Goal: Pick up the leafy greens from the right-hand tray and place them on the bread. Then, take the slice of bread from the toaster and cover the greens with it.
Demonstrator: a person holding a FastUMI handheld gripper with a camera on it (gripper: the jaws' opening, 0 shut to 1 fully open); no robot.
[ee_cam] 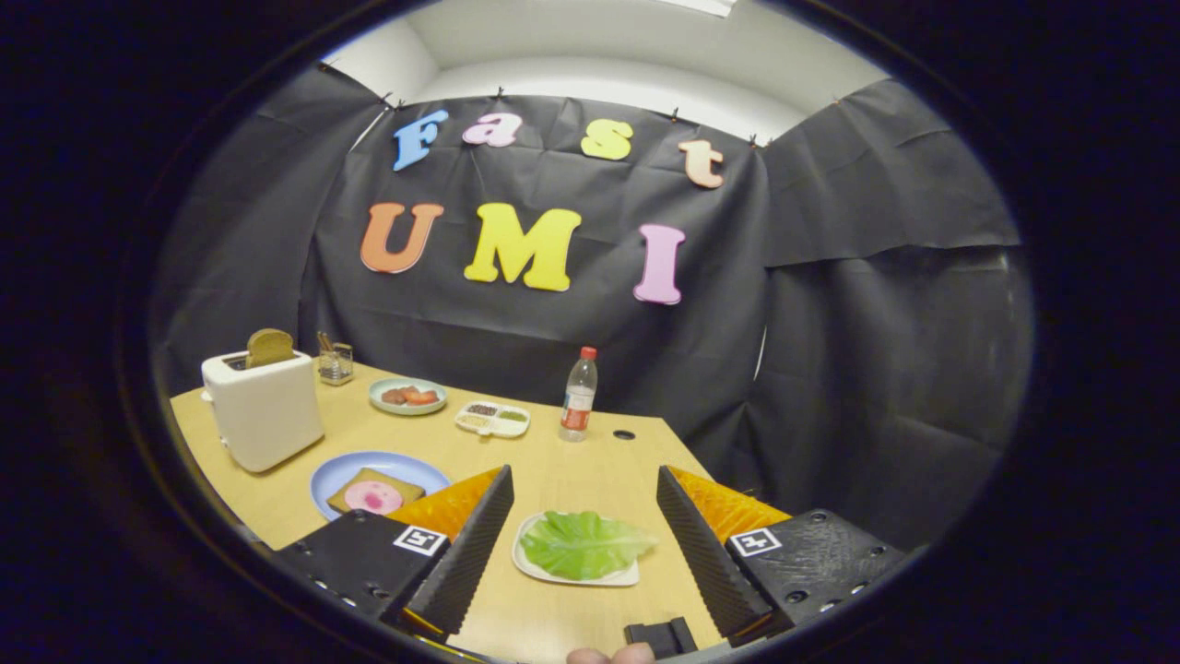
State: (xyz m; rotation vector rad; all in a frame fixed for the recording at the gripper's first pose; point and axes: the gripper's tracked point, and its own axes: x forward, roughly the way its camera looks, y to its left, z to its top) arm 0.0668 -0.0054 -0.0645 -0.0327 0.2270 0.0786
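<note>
on the wooden worktop (553, 461), the leafy greens (583, 544) are lying on a white tray (535, 564) between the wide-open, empty fingers (583, 539); left of the tray, bread (369, 484) is sitting on a blue plate (336, 470) before the toaster (263, 410).

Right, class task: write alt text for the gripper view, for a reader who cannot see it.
The open gripper frames a leafy green on a white tray on a wooden table. Beyond its left finger a blue plate holds topped bread beside a white toaster holding a slice.
</note>
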